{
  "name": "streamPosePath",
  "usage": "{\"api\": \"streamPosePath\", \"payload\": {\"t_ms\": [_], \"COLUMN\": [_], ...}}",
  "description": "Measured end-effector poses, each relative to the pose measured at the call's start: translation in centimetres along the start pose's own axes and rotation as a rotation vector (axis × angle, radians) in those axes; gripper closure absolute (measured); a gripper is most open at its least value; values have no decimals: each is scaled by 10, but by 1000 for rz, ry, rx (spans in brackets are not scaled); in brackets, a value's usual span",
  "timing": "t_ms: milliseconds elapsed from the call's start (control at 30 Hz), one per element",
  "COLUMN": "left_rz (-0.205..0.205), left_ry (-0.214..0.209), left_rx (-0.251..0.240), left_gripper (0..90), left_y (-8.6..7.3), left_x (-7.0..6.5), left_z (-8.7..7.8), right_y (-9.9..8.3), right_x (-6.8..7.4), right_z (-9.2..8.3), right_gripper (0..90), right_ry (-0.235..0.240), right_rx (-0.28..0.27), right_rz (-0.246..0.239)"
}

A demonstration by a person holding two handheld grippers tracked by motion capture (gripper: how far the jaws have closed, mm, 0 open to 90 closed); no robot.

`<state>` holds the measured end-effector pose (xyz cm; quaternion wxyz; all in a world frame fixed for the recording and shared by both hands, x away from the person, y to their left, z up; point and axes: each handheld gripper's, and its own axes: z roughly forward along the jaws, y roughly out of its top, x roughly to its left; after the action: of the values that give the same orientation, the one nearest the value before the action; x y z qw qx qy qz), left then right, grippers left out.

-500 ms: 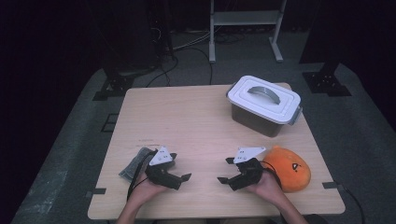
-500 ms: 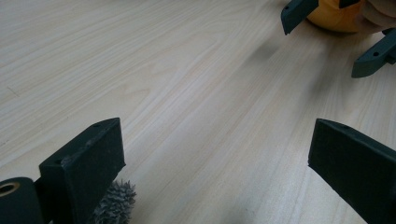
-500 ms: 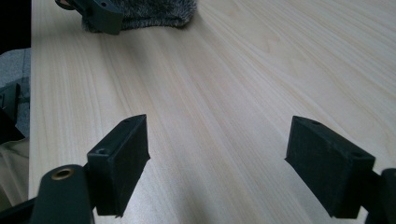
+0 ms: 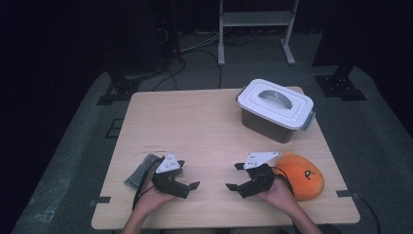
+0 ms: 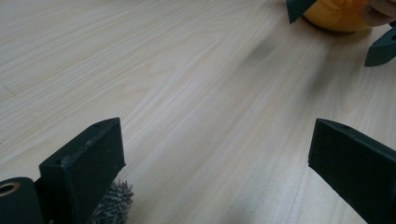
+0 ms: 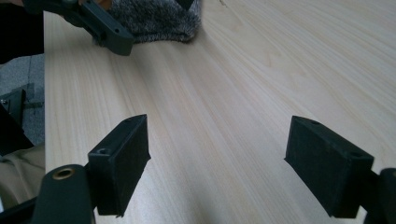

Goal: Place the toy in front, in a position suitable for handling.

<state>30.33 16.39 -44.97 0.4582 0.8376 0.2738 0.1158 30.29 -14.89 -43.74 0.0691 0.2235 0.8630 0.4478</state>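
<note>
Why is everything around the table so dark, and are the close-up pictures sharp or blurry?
High view: light falls on the table, the room behind stays nearly black, and the picture is soft. Left gripper view: wood grain is fairly crisp, while the orange toy at the top edge is blurred. Right gripper view: the near jaws look sharp, and the grey cloth farther off looks fuzzy.

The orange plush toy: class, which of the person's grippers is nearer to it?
Right. The right gripper sits just beside the orange plush toy, jaws open and pointing away from it. The left gripper, also open, lies across the table by the grey furry cloth.
</note>
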Motion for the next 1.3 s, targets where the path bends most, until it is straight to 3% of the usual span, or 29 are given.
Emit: {"api": "streamPosePath", "payload": {"t_ms": [800, 1300], "left_rz": [8, 7], "left_ry": [-6, -12], "left_rx": [3, 7], "left_gripper": [28, 28], "left_y": [0, 0], "left_x": [-1, -3], "left_z": [0, 2], "right_y": [19, 20], "right_x": [-2, -14], "right_z": [-45, -82], "right_gripper": [201, 201], "right_ry": [-2, -30], "right_rx": [6, 12], "right_rz": [-5, -7]}}
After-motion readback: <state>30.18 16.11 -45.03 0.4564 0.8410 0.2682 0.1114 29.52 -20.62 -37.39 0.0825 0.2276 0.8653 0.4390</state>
